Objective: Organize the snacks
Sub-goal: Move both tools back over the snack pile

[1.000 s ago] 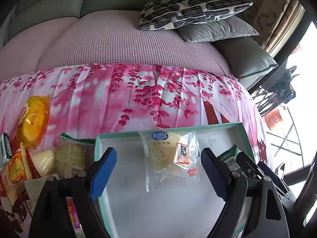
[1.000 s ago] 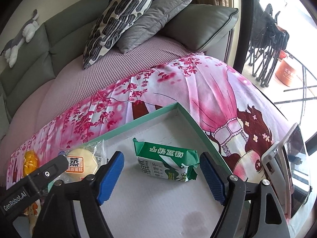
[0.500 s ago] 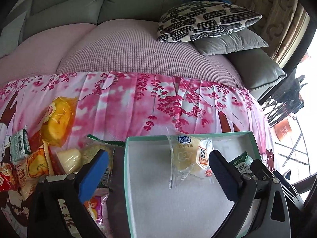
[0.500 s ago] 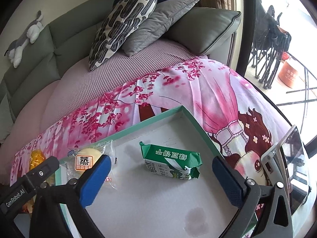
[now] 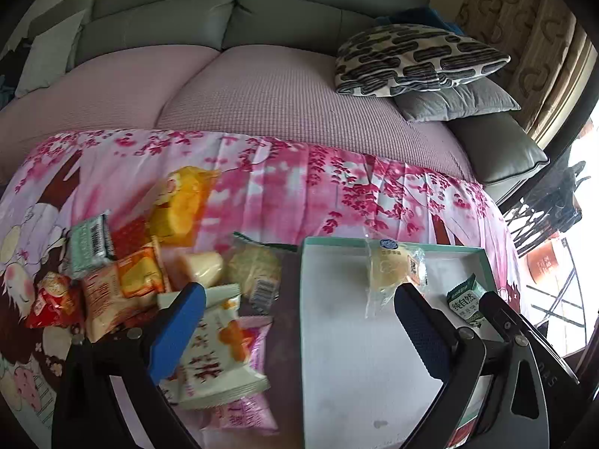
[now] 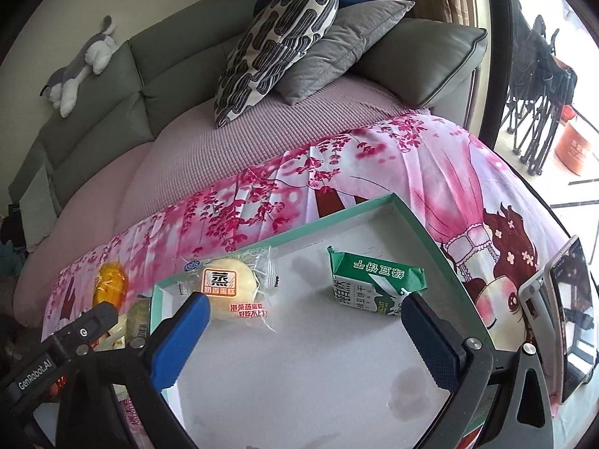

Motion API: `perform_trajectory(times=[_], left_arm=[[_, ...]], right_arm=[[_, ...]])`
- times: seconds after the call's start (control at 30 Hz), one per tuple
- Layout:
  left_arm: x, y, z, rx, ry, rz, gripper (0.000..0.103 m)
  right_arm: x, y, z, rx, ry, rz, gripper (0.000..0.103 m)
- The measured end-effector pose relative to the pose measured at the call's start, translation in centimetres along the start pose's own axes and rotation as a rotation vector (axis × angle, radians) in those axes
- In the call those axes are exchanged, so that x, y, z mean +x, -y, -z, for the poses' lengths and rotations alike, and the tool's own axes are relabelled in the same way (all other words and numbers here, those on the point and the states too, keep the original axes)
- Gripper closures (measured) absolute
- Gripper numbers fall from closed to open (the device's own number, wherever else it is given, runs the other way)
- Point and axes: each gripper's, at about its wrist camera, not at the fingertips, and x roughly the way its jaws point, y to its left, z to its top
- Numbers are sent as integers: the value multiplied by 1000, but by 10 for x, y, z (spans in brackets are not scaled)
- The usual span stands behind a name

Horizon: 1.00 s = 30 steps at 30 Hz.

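A teal tray [image 5: 302,321] with a white floor lies on the pink flowered cloth. In it are a pale steamed cake [image 6: 232,288] in clear wrap and a green biscuit pack [image 6: 374,284]; both also show in the left wrist view, cake [image 5: 389,273] and pack [image 5: 464,299]. My right gripper [image 6: 303,333] hangs open above the tray floor, holding nothing. My left gripper [image 5: 299,321] is open over the tray's left wall, its left finger [image 5: 176,333] above a white and orange packet [image 5: 221,351]. Left of the tray lies a pile of several snacks.
The pile holds a yellow cake [image 5: 179,202], a green pack [image 5: 90,241], an orange pack [image 5: 138,273], a red pack [image 5: 52,299] and a pink pack [image 5: 239,411]. A sofa with cushions [image 6: 277,37] stands behind. A phone [image 6: 569,318] on a stand sits right of the tray.
Both grippers' jaws have spread wider. My left gripper has swung left from over the tray toward the snack pile. My right gripper has drawn back a little from the green pack.
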Motion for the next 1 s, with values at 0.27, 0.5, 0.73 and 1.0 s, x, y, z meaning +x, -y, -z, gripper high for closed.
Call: perform_trajectory(times=[0.27,0.5,0.73,1.0], left_arm=[[-27,-48,20,-59,13,-78,2],[-42,-100,43,-125,-28,-173,2],[-51,-144,57,-223,-69,-206,2],[-54,-164,58,-260,-82,-205,2]], right_arm=[[-5,-14,10,-35,-3,-5,0],[-3,-39,29,-93,-55,-7,0],[2,-86,59,-176,-137,-64,0],[3,-141,90,-276,-201,-139,0]])
